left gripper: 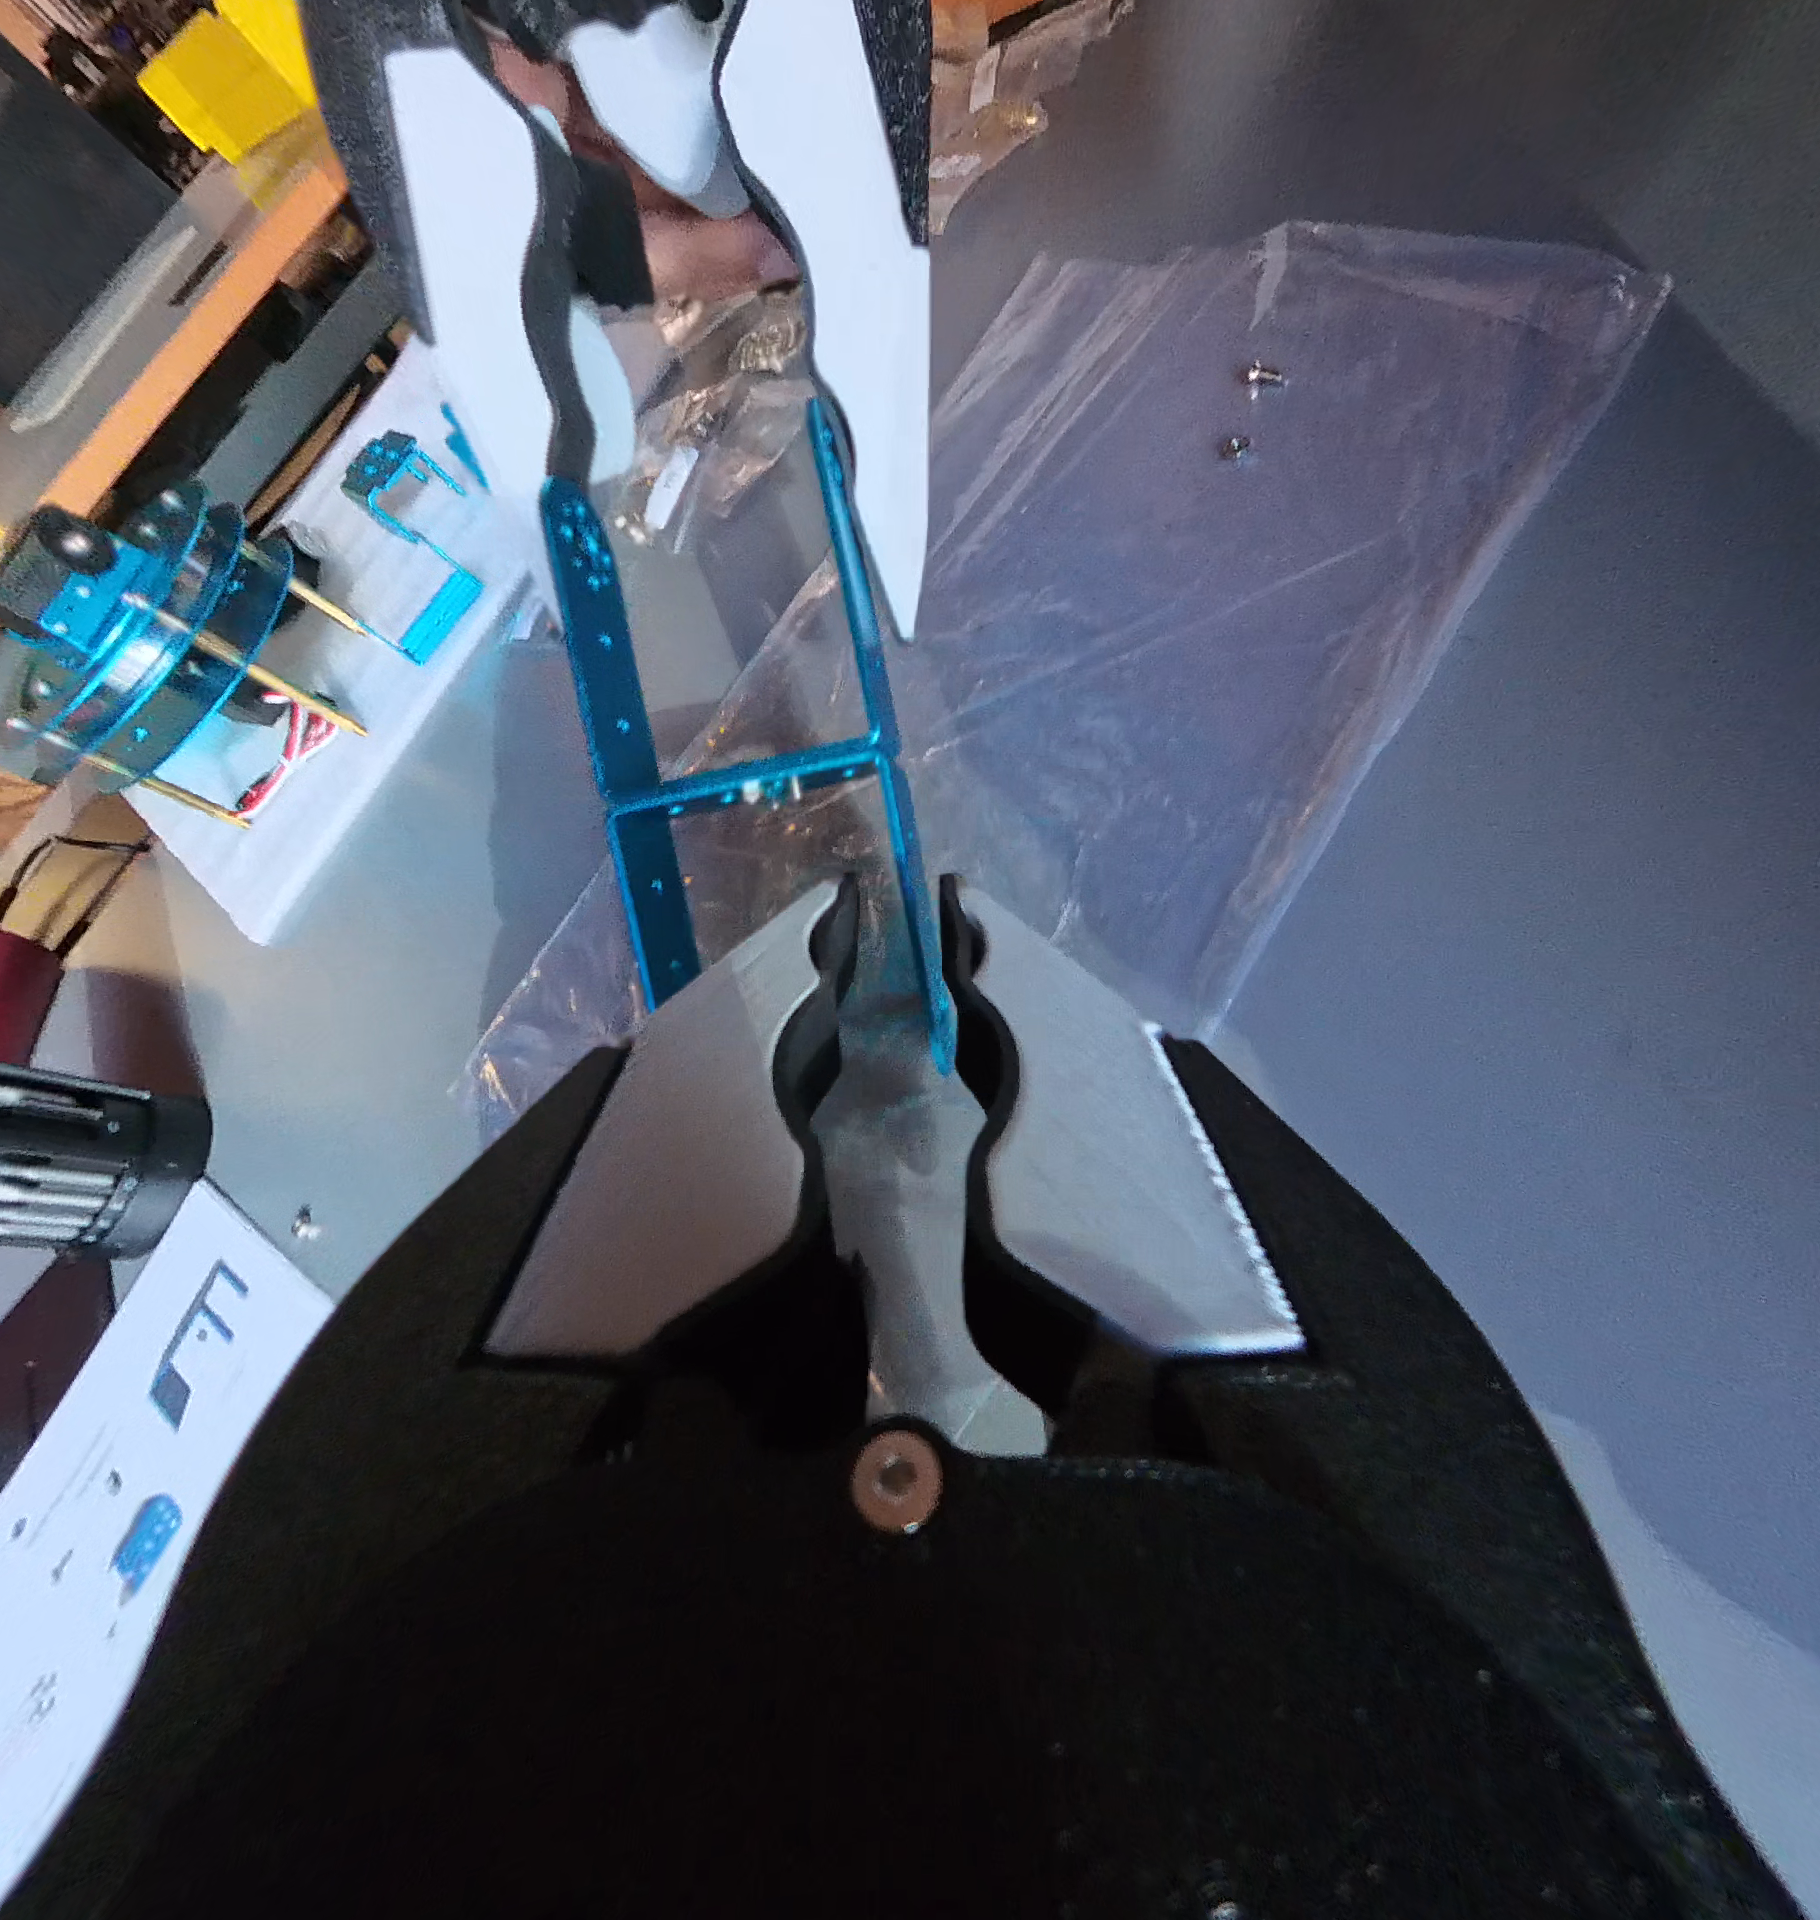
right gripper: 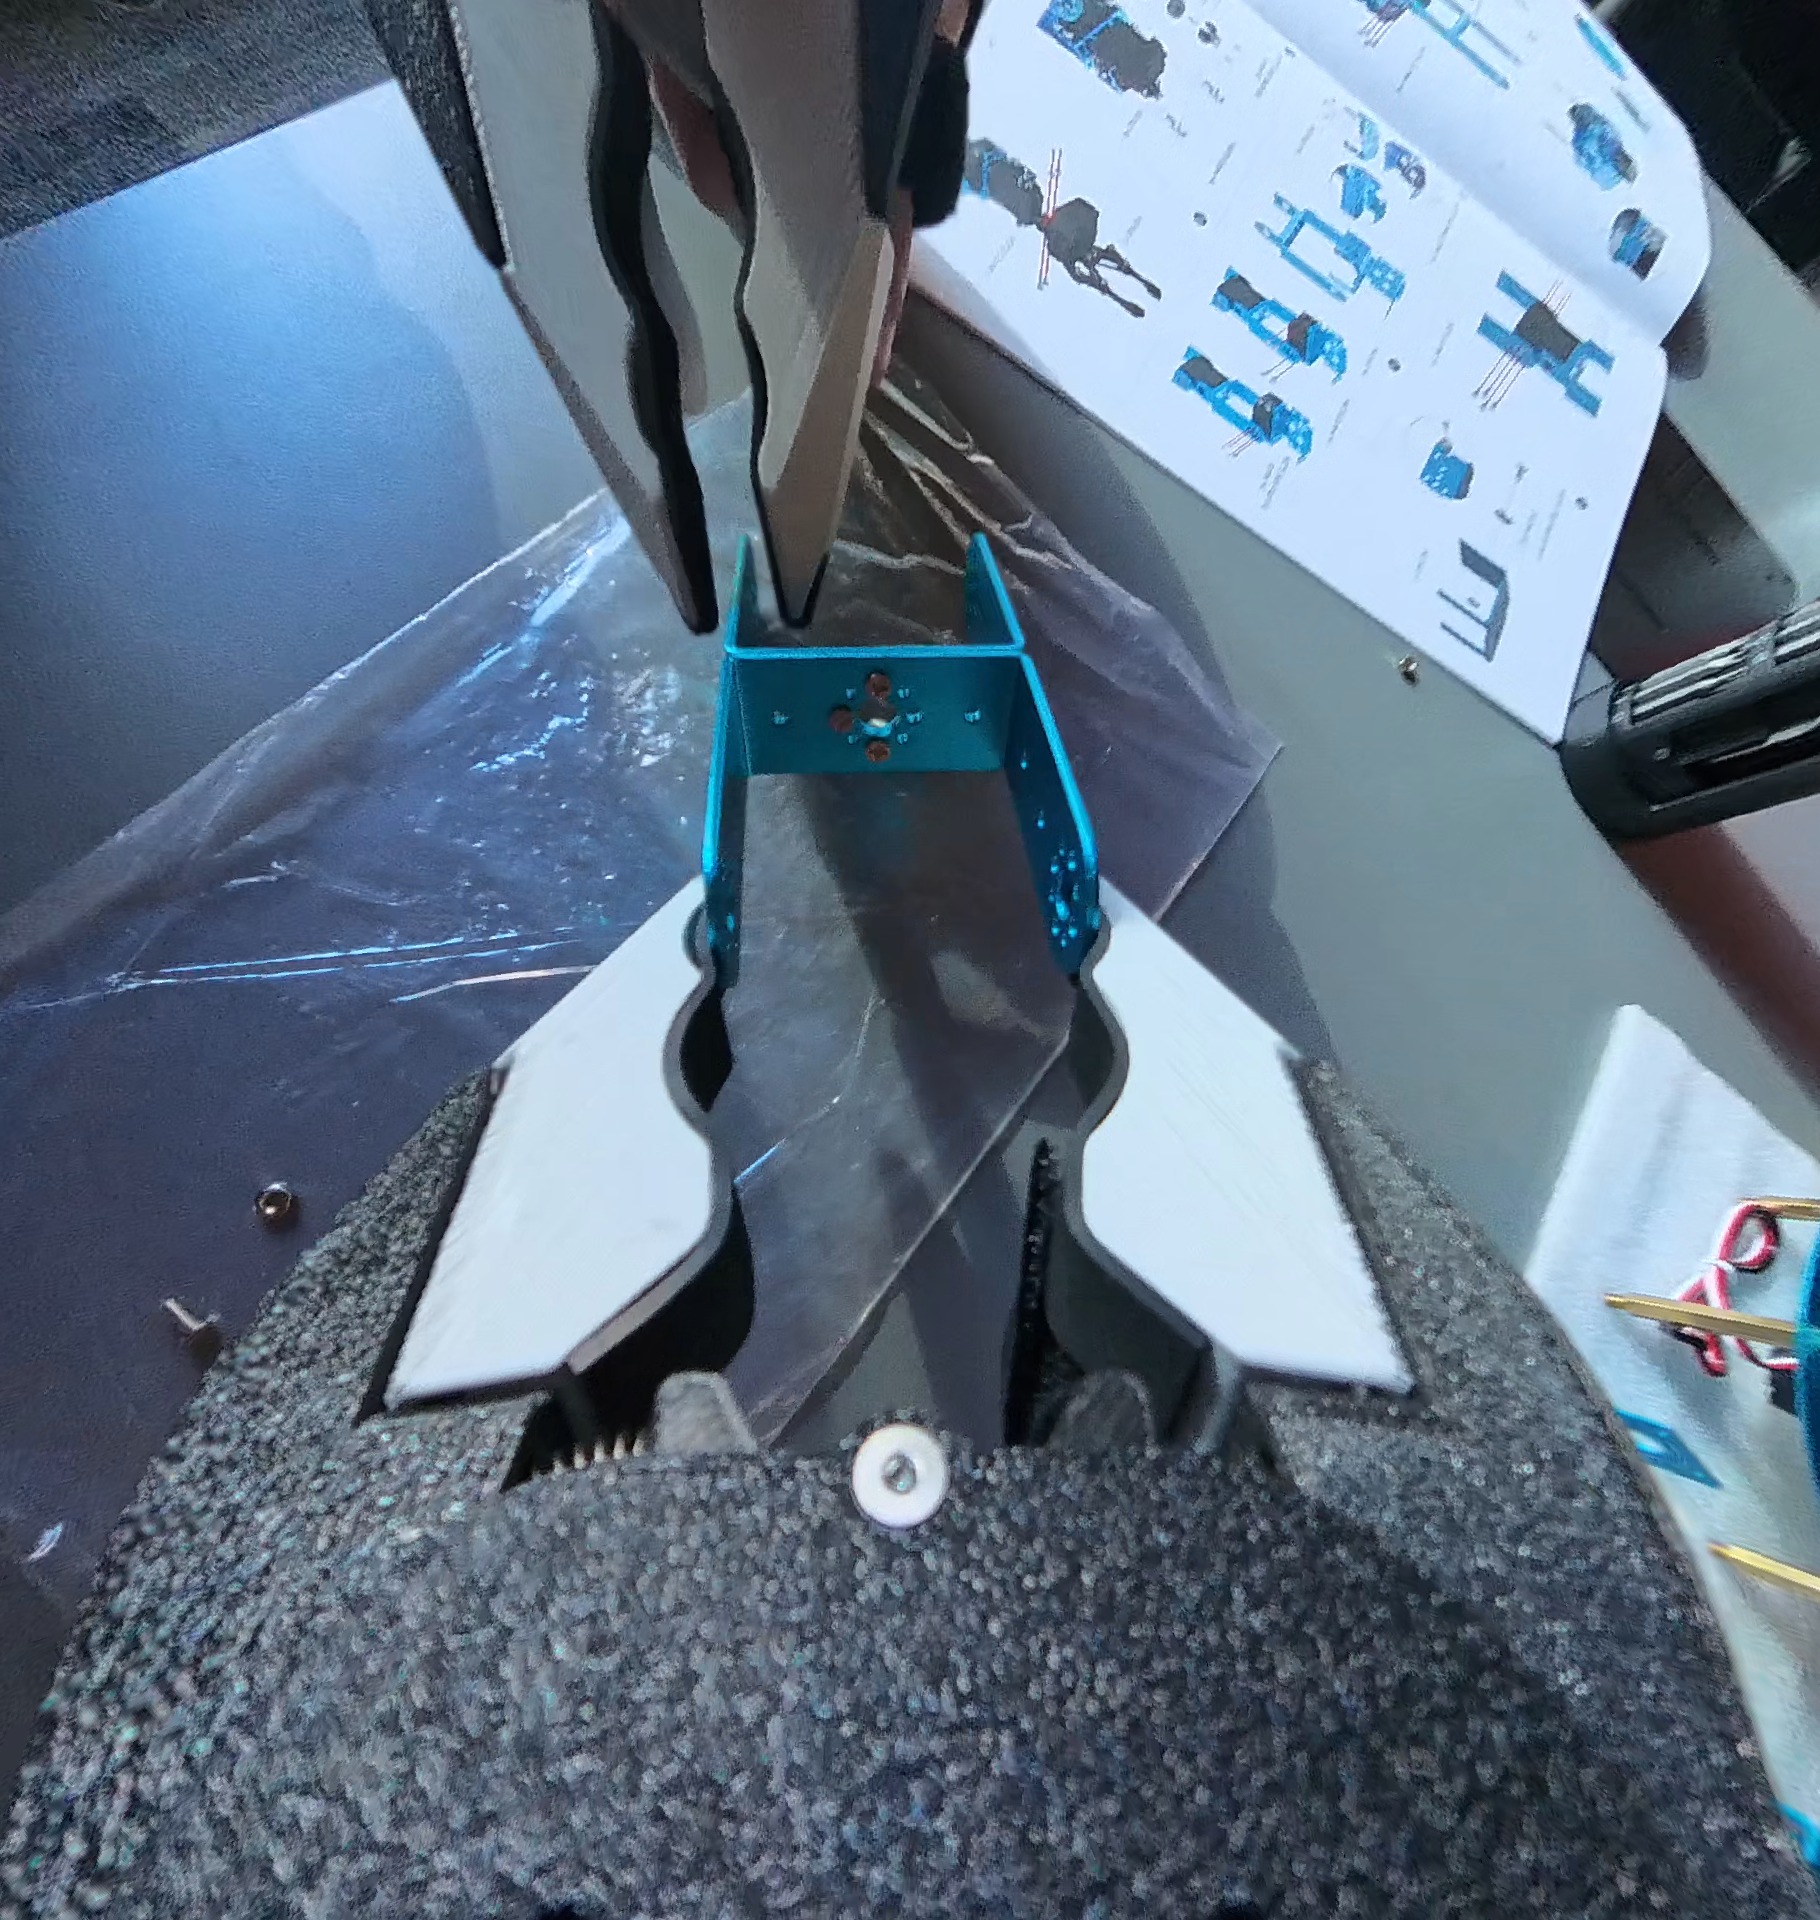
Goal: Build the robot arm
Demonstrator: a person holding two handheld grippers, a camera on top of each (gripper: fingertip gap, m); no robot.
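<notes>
- Bracket (left gripper: 750, 790), blue metal, H-shaped with two long perforated arms joined by a short crosspiece, is held between both tools above a clear plastic bag (left gripper: 1249, 582) on the grey tabletop (left gripper: 1612, 935).
- Its long axis is seen running from one hand-held gripper to the other; rounded, holed arm ends point toward the right one.
- Left hand-held gripper (left gripper: 895, 894) is closed on one arm's end, fingers pinched to the thin plate.
- Right hand-held gripper (right gripper: 901, 935) is spread wide, its fingertips just outside both rounded arm ends; contact cannot be told.
- Two small screws (left gripper: 1249, 410) are noted on the bag.
- Printed instruction sheet (right gripper: 1353, 291) is seen beyond the bracket.
</notes>
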